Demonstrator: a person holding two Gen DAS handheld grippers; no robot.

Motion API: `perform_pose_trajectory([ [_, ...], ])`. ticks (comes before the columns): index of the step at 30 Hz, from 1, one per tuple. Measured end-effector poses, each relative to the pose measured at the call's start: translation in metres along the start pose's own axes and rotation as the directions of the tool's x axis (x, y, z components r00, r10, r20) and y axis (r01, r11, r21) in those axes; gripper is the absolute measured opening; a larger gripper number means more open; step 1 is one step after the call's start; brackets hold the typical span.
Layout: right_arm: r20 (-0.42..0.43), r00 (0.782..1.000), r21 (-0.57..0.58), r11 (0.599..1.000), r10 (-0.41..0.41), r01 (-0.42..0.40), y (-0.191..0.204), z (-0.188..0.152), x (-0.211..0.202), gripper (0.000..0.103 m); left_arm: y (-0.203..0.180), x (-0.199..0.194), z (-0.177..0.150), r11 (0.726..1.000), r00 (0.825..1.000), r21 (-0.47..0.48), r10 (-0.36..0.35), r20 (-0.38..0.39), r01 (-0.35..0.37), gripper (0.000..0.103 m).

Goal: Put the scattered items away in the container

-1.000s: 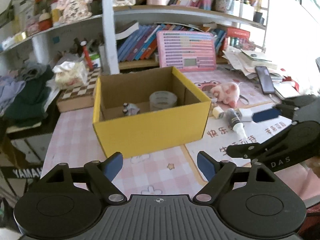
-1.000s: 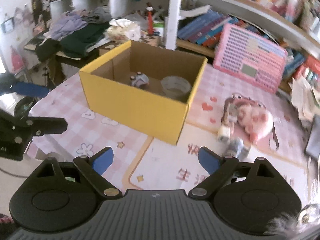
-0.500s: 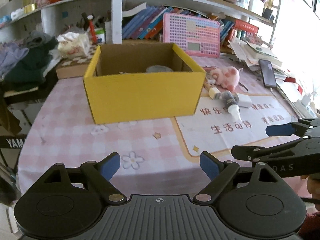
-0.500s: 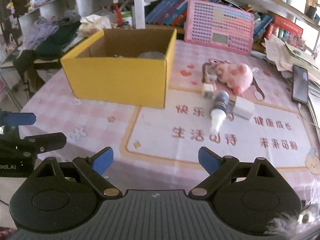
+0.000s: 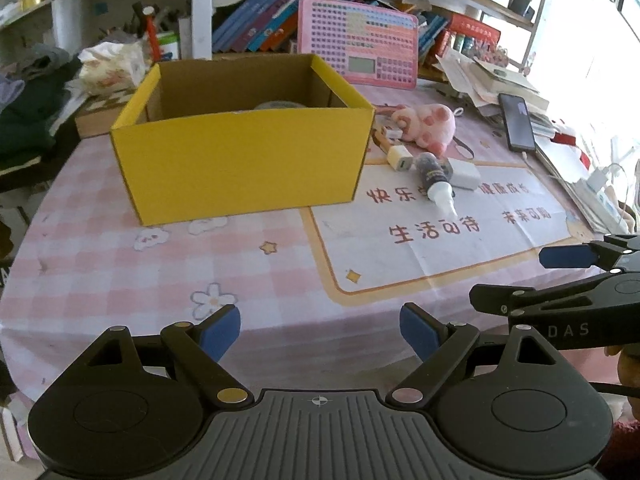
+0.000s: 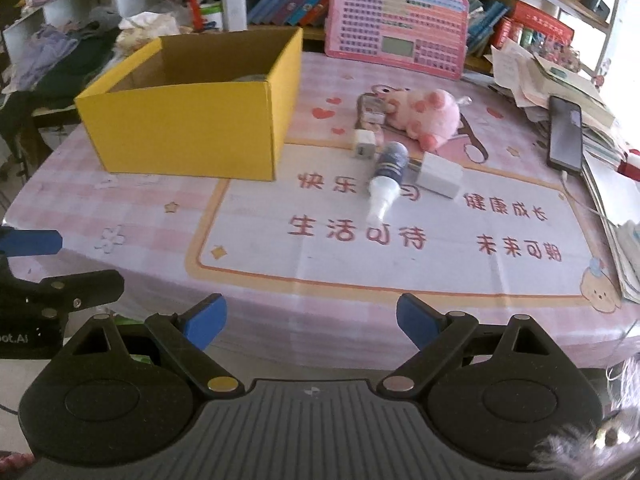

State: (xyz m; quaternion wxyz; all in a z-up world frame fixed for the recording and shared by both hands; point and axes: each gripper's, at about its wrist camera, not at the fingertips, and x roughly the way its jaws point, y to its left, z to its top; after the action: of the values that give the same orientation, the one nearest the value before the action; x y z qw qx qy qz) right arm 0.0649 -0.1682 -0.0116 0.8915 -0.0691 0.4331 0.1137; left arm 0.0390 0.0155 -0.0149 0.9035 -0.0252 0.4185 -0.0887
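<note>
Both sets of jaws stand wide apart and empty. The left gripper (image 5: pixel 320 330) and right gripper (image 6: pixel 311 320) have pulled back from over the yellow box (image 5: pixel 244 160) to the near edge of the tabletop (image 5: pixel 100 264), so a fresh pick seems due. A tape roll (image 5: pixel 276 105) already lies inside the box. Beside it, outside, wait the dropper bottle (image 6: pixel 387 176), white charger (image 6: pixel 439 174), small plug (image 6: pixel 363 145) and pink plush pig (image 6: pixel 424 117). The mat (image 6: pixel 400 264) reads "快乐", "生活可待", "健康成长", "未来可期"; the right gripper's body shows "DAS".
</note>
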Motion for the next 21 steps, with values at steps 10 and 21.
perform_pose_trajectory([
  [10,-0.012,1.0,0.022,0.999,-0.025,0.025,-0.04,0.009,0.013,0.092,-0.036,0.029,0.019,0.998,0.999,0.047,-0.033,-0.03,0.034,0.089],
  [21,-0.011,1.0,0.032,0.999,-0.029,0.03,-0.103,0.034,0.036,0.09,-0.082,0.069,0.051,0.996,0.998,0.074,-0.052,-0.037,0.055,0.089],
])
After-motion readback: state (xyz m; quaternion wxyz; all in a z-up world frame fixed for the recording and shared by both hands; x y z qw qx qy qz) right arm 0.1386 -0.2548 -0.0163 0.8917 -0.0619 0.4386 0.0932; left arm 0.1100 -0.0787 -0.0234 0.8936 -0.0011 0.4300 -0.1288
